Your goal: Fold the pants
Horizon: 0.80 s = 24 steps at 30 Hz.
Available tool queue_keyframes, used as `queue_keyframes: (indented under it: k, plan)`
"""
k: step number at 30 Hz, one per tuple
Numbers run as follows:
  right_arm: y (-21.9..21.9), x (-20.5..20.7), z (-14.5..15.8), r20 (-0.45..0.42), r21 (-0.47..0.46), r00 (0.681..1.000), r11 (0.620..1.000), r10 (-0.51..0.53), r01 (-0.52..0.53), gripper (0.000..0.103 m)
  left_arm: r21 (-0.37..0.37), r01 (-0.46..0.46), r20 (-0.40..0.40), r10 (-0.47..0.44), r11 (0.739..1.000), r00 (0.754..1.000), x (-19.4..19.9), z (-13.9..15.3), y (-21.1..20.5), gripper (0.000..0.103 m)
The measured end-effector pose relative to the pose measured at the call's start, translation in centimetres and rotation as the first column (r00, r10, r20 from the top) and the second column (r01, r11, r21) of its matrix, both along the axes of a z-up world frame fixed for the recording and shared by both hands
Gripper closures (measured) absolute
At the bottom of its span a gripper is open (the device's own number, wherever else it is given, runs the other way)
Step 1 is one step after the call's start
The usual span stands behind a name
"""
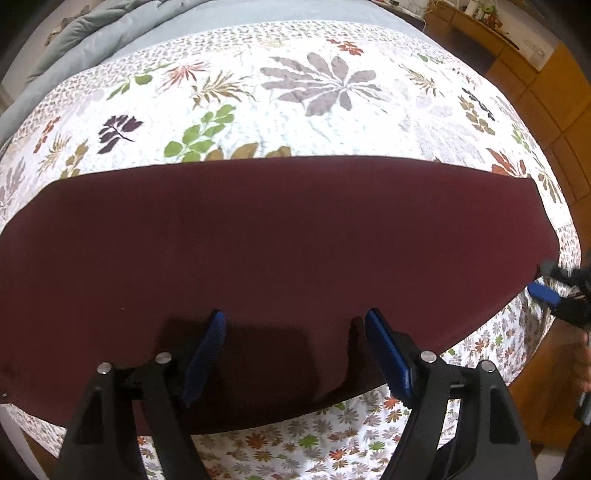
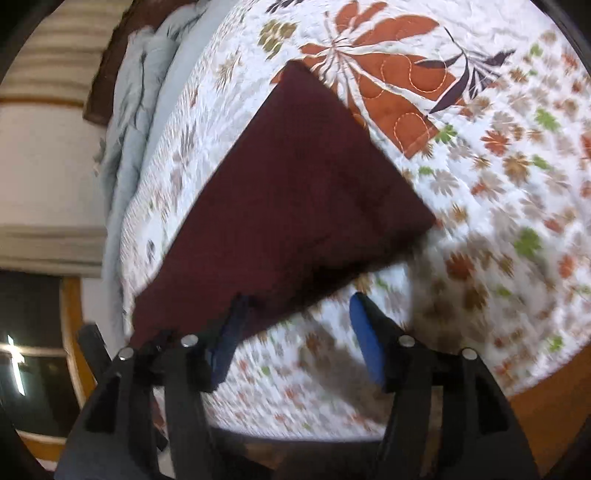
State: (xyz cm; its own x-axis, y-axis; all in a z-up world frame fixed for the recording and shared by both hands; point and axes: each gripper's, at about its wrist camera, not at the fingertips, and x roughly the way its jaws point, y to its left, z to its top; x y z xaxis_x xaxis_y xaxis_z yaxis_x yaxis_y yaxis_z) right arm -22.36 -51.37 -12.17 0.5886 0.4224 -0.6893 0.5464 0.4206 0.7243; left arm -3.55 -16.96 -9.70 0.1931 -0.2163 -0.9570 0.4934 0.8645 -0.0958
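One pair of dark maroon pants lay flat on the bed, folded into a long smooth band that ran along the near edge of the quilt. Its long far edge was straight, and its near edge came close to the near edge of the bed, where the quilt hung down. In the right wrist view the pants showed as a flat shape with clean corners, and one short end pointed toward the middle of the quilt.

The left gripper stood above the near edge of the pants, with its two blue pads wide apart and nothing between them. One blue pad and the other both hung over the maroon cloth, and I could not tell if they touched it.

The right gripper was at the end of the pants near the corner of the bed. Its jaws were also wide, with no cloth between them. Its left pad was over the edge of the pants, and its right pad was over the bare quilt. This view was blurred. In the left wrist view the right gripper appeared at the far right end of the pants.

A grey-blue blanket lay bunched at the far edge of the bed. A wooden floor was beside the bed.
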Motion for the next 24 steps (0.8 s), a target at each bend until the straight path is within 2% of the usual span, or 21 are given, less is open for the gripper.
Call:
queue_keyframes:
  k: [1,3,5,6,7,9,12,16,18,20,22,24]
  plan:
    - [-0.6,0.2,-0.5,0.017,0.04,0.999,0.999,-0.036,0.035,0.042,-0.001,-0.004,-0.005,0.004,1.0,1.0,0.1,-0.1,0.1,0.025]
    - [-1.1,0.8,-0.7,0.052,0.06,0.997,0.997,-0.049,0.046,0.042,-0.007,-0.013,-0.009,0.013,1.0,1.0,0.2,-0.2,0.5,0.025]
    - [-1.7,1.3,-1.0,0.063,0.075,0.996,0.995,-0.063,0.058,0.052,-0.001,-0.02,-0.004,0.02,1.0,1.0,0.3,-0.2,0.9,0.025]
    - [-2.1,1.6,-1.2,0.061,0.082,0.995,0.994,-0.072,0.067,0.067,0.003,-0.026,-0.002,0.026,1.0,1.0,0.5,-0.3,1.1,0.025]
    - [-2.5,2.0,-1.1,0.089,0.11,0.993,0.992,-0.079,0.069,0.087,0.003,-0.031,0.0,0.031,1.0,1.0,0.7,-0.2,1.3,0.025]
    - [-3.0,2.8,-0.3,0.11,0.115,0.991,0.992,-0.071,0.058,0.089,-0.011,-0.056,0.019,0.056,0.998,0.998,1.2,0.2,2.0,0.025]
    - [-4.2,4.2,2.7,0.153,0.063,0.987,0.997,-0.051,0.042,0.091,-0.023,-0.094,0.061,0.095,0.995,0.994,2.2,1.2,2.7,0.025]
    - [-8.1,3.1,5.3,0.184,0.036,0.976,0.993,-0.115,0.11,0.092,-0.055,-0.126,0.108,0.132,0.99,0.985,3.2,2.4,3.3,0.025]
    - [-10.6,1.3,5.7,0.158,-0.058,0.973,0.982,-0.169,0.18,0.092,-0.068,-0.126,0.122,0.134,0.99,0.984,3.2,2.6,3.2,0.025]
    - [-12.4,-0.1,4.8,0.082,-0.142,0.98,0.971,-0.18,0.19,0.092,-0.062,-0.112,0.121,0.119,0.992,0.985,3.1,1.9,2.8,0.025]
    - [-12.7,-0.6,2.3,-0.03,-0.176,0.987,0.973,-0.155,0.148,0.091,-0.033,-0.096,0.074,0.098,0.995,0.992,3.1,0.0,2.0,0.024]
    - [-12.6,-0.9,0.8,-0.055,-0.174,0.988,0.976,-0.145,0.134,0.089,-0.008,-0.084,0.088,0.085,0.996,0.992,2.8,-1.5,1.5,0.02]
